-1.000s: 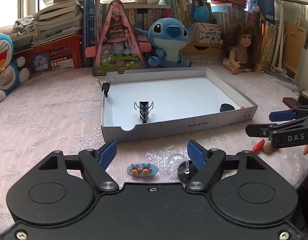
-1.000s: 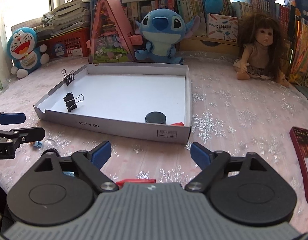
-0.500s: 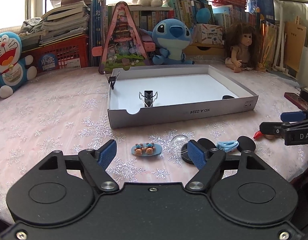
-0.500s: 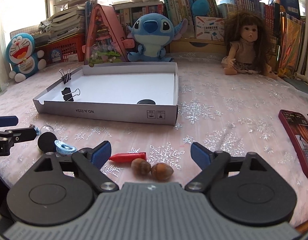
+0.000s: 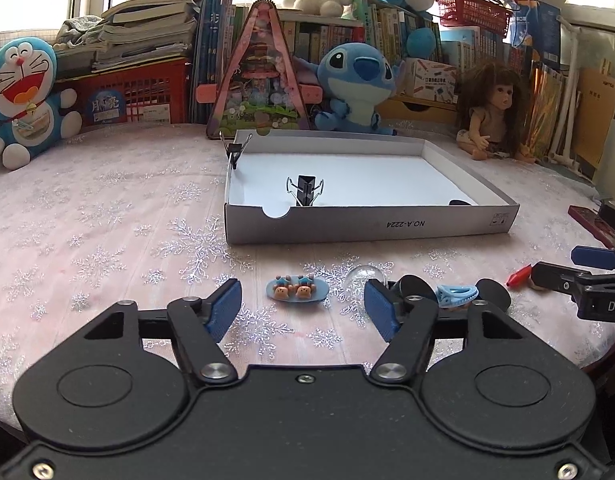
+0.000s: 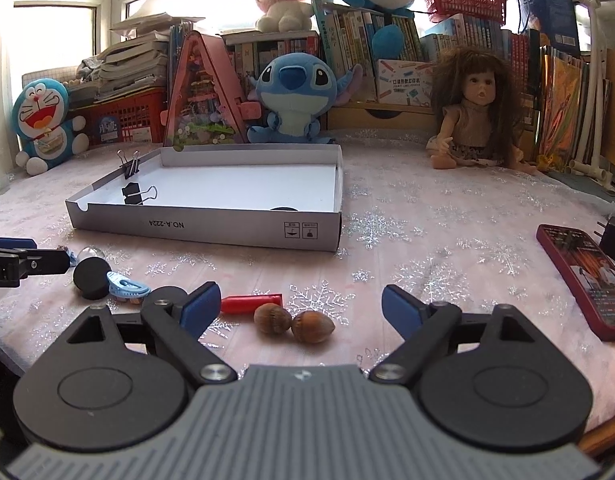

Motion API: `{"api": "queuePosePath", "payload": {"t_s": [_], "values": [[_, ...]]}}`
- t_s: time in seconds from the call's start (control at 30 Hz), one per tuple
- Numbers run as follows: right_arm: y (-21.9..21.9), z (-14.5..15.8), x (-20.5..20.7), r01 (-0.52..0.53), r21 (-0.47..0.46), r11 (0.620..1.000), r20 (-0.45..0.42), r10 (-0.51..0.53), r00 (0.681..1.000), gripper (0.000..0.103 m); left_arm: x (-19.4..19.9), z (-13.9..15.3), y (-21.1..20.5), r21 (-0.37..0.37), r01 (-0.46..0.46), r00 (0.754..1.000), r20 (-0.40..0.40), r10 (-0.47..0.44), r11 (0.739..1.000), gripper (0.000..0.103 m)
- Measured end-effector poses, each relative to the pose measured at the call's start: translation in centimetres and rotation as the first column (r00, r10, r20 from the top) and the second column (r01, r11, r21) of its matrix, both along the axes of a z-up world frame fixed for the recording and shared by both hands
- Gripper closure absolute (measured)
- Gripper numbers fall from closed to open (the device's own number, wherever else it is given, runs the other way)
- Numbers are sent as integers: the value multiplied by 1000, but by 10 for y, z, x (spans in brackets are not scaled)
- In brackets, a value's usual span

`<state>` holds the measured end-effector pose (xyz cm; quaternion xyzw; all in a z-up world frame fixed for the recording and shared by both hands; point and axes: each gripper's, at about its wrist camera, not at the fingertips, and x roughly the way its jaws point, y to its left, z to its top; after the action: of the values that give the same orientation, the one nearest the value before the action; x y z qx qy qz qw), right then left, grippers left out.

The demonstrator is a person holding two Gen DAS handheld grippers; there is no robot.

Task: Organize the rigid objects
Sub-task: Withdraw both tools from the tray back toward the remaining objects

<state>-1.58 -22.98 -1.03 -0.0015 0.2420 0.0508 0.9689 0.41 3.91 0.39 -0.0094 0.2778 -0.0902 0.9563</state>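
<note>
Both grippers have pulled back and come low over the pink snowflake-print tablecloth (image 5: 107, 216), so where a second ago I was peering down into the shallow white cardboard box lid (image 5: 371, 222), I now see its front wall side-on and the loose pieces in front of it come into full view. My left gripper (image 5: 303, 307) hangs wide apart and empty, just short of the small blue oval hair clip with two brown bears (image 5: 297, 289); a clear glass marble (image 5: 363, 276) sits beside it, then two black round discs (image 5: 413, 285) and a light blue plastic claw clip (image 5: 456, 294). My right gripper (image 6: 300, 307) is equally wide and holds nothing, and between its blue pads (image 6: 199, 305) I have two brown hazelnuts (image 6: 293, 322) touching each other, with a red plastic crayon-like stick (image 6: 251, 304) just beyond them. Inside the lid I count one black binder clip (image 6: 136, 193) on the floor, another clipped to the left wall, and one black disc (image 6: 284, 209) near the right corner. So the sorting looks partly done, I reckon: several pieces wait outside. Backing off has framed the next picks nicely, the bear clip for my left, a hazelnut for my right, though round nuts may roll away.
</note>
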Motion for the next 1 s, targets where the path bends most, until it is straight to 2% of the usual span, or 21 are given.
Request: {"api": "queuePosePath", "payload": {"t_s": [0.17,0.33,0.87,0.97,1.0], "values": [[-5,0,-5,7,-9,1000,14,-7,1000,10,-3,2,4,6,-20,1000,14,20,1000,54],[-8,1,-9,26,-22,999,35,-26,999,10,-2,-1,5,29,-26,1000,9,26,999,59],[-13,-1,-15,47,-59,997,36,-45,998,26,7,-9,-8,73,-27,1000,-2,28,997,59],[-12,-1,-15,43,-61,997,35,-41,999,32,9,-10,-8,74,-30,1000,-3,30,997,59],[-11,-1,-15,38,-63,997,34,-35,999,37,9,-10,-8,75,-31,999,-3,32,997,59]]}}
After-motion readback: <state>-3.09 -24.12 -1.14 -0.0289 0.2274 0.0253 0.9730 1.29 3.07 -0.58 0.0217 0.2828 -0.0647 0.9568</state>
